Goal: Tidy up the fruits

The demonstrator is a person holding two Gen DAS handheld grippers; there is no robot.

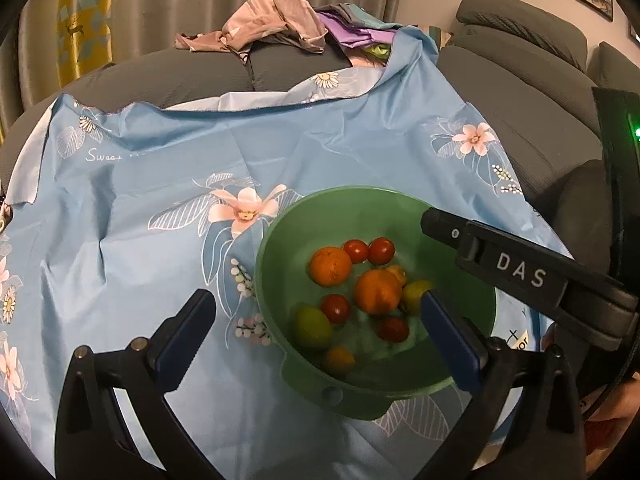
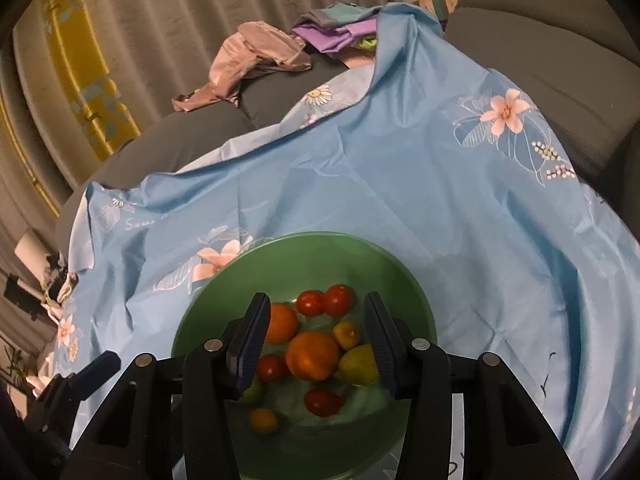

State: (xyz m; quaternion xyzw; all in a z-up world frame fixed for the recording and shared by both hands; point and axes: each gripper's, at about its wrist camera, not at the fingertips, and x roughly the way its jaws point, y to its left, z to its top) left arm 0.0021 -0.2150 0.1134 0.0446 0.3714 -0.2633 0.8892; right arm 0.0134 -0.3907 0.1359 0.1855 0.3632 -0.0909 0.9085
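Left gripper (image 1: 316,322) and right gripper (image 2: 316,334) both hang with fingers spread apart, holding nothing.

A grey sofa seat (image 1: 168,76) carries everything. Spread over it lies a light blue flowered cloth (image 1: 320,152), creased, with its far corner folded up. A green bowl (image 1: 280,240) sits directly on the cloth. Behind the cloth, on the bare cushion, lie a crumpled pinkish garment (image 1: 272,20) and what seem to be purple and teal clothes (image 1: 356,30).
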